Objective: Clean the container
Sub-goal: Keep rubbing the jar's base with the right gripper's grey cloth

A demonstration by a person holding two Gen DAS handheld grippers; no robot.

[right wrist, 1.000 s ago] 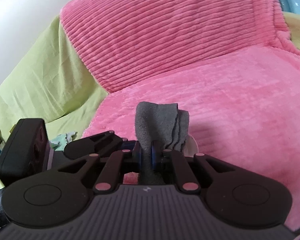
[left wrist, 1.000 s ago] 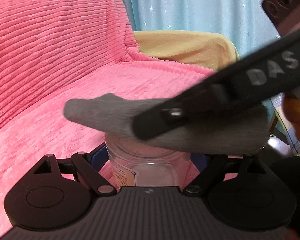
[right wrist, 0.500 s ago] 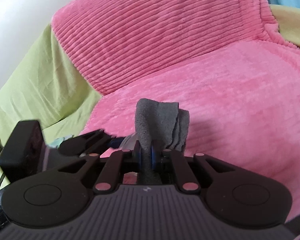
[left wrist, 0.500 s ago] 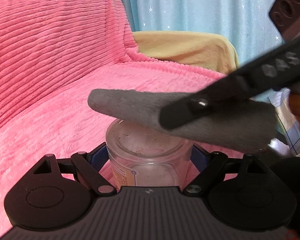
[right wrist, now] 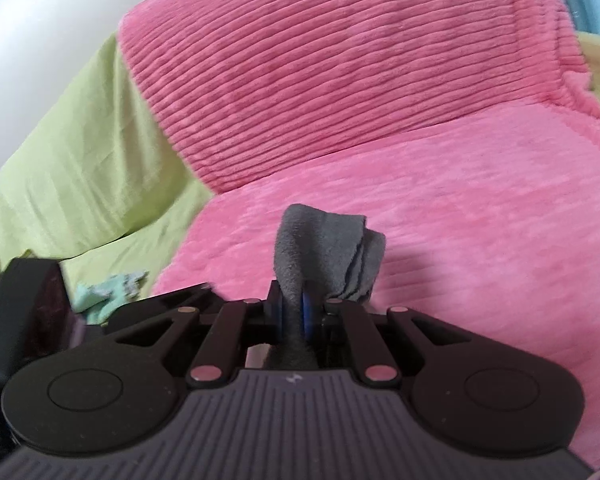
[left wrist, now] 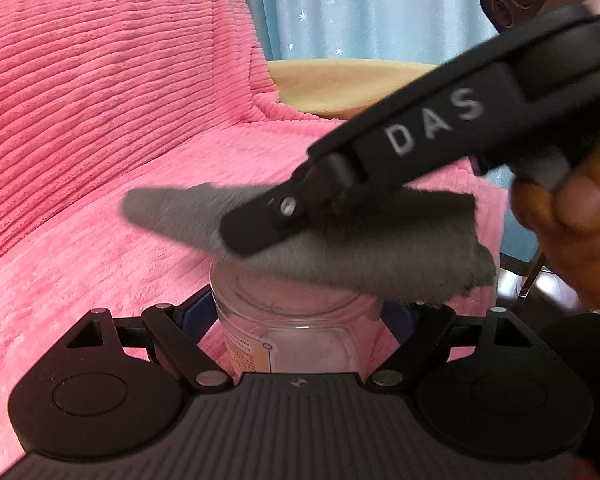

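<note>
Left tongs (left wrist: pixel 296 316) clamp the clear jar (left wrist: pixel 292 332). Right tongs (right wrist: pixel 292 312), closed on the grey cloth (left wrist: pixel 340 248), lay it over the jar mouth.

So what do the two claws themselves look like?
Both are matte black plastic. The left claw has a ribbed grey base, two round discs, linkage bars with silver pins and blue pads. The right claw looks the same; from the left camera its side shows white letters DAS and a silver screw.

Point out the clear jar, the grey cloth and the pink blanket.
clear jar (left wrist: pixel 296 332): left wrist view, its front wall.
grey cloth (right wrist: pixel 324 248): right wrist view, its bunched top.
pink blanket (right wrist: pixel 340 72): right wrist view, ribbed backrest part.
</note>
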